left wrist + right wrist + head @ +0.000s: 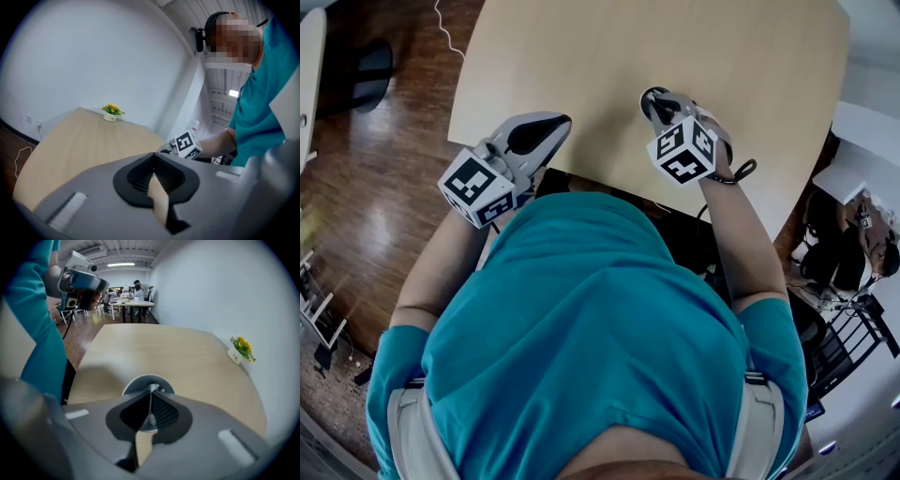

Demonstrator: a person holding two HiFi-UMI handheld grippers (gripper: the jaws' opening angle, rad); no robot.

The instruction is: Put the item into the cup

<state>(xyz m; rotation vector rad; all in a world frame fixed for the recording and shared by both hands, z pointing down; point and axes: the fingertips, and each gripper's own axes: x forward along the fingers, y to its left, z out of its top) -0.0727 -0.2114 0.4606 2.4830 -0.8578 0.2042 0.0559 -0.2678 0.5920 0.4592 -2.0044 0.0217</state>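
Note:
A grey cup with a pale rim (pixel 135 383) stands on the light wooden table (pixel 609 47), near its front edge. It also shows in the head view as the cup (pixel 648 93). My right gripper (pixel 151 388) hangs directly over the cup's mouth, shut on a small pale item (pixel 153 387) that pokes out at the jaw tips. In the head view the right gripper (pixel 656 99) covers most of the cup. My left gripper (pixel 561 124) hovers over the table edge to the left, well away from the cup. That left gripper (pixel 153 157) is shut with nothing in it.
A small pot of yellow flowers (pixel 241 350) sits at the table's far side by the white wall, and the left gripper view shows the same flower pot (pixel 111 112). A white cable (pixel 446 30) lies on the wooden floor. Black racks (pixel 848 337) stand at the right.

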